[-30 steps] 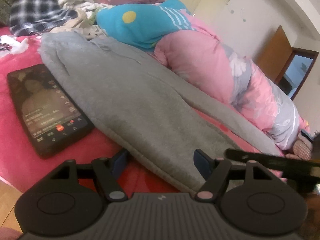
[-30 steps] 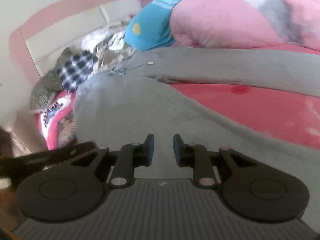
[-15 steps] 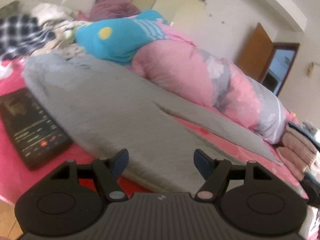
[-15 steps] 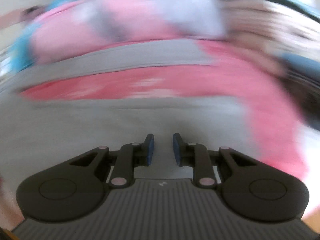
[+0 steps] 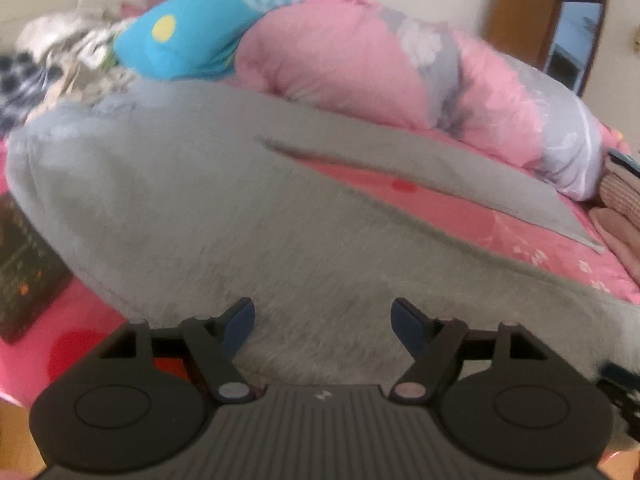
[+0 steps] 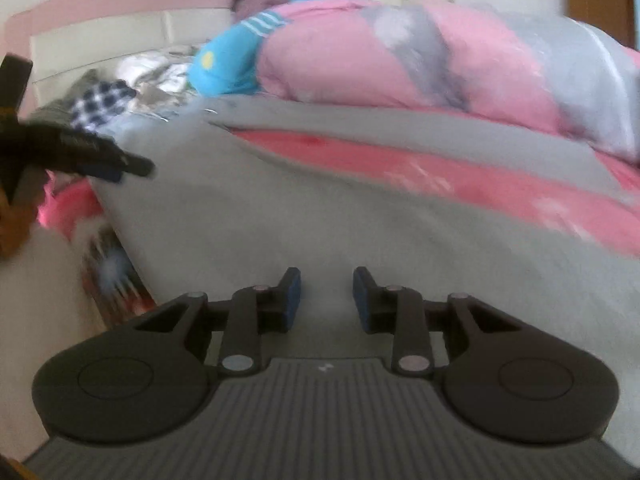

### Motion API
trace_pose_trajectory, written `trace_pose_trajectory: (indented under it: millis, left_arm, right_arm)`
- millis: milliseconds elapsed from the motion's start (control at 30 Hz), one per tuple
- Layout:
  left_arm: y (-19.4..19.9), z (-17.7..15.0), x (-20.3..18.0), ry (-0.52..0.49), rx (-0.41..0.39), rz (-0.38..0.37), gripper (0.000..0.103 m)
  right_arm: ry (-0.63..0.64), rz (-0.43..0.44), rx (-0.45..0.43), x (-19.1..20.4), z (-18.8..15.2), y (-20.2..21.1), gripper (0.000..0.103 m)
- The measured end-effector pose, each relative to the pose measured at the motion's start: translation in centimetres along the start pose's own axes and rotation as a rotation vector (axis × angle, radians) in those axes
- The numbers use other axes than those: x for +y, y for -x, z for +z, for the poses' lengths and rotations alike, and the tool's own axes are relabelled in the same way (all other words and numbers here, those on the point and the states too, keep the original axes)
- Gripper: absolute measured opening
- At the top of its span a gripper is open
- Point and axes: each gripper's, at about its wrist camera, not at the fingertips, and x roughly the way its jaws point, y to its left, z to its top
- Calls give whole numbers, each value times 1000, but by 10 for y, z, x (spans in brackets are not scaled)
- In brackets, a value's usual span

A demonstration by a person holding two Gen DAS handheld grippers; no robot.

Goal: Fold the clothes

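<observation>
ahead, grey garment [image 5: 208, 216] hem under both open tongs (sleeve [image 5: 460, 168] apart).

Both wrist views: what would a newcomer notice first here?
A big grey garment lies spread across the red bed sheet and fills the middle of both views. Behind it lies a puffy pink quilt with a turquoise cushion at its left end. A dark phone lies on the sheet at the garment's left edge.
</observation>
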Motion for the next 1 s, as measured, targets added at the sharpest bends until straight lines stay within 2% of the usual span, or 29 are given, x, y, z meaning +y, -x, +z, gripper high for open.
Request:
trace_pose_trajectory:
  millis: [67,133,267,333,467,533,600,700,767,833,900,1000]
  left_arm:
    - [-3,0,3,18,19,0,80]
    - [-4,0,1,3,26,3,84]
    - [-5,0,-6,-31,36,22,87]
    - [-5,-1,-6,-31,38,20,87]
    - [-7,0,-3,-22,47,15,87]
    - [-7,0,-2,-17,50,12,87]
    - [-7,0,0,-13,49,8,87]
    - [-8,-1,1,-11,49,-1,90]
    - [-8,-1,1,-11,50,-8,92]
    - [-9,-1,2,-10,51,-14,93]
    - [-10,0,1,-9,54,-15,94]
    - [-11,0,-1,-13,58,-11,95]
  right_arm:
    - [-60,-42,-23,-28,-15,28,28]
    - [-108,-126,-27,-52,-28,56,28]
    - [-226,-368,-17,-95,-40,102,30]
    - [-315,-390,-74,-107,-38,110,31]
    - [-333,-269,-157,-100,-14,82,32]
    - [-309,-179,-136,-89,-1,49,32]
    - [-260,-129,-100,-78,10,22,32]
    - [-227,-150,-49,-84,20,-8,32]
    - [-263,-239,-45,-107,16,-7,32]
    - [-327,-337,-80,-131,5,11,32]
    - [-420,-464,-100,-152,-5,34,31]
    - [-546,-647,-120,-177,-17,67,37]
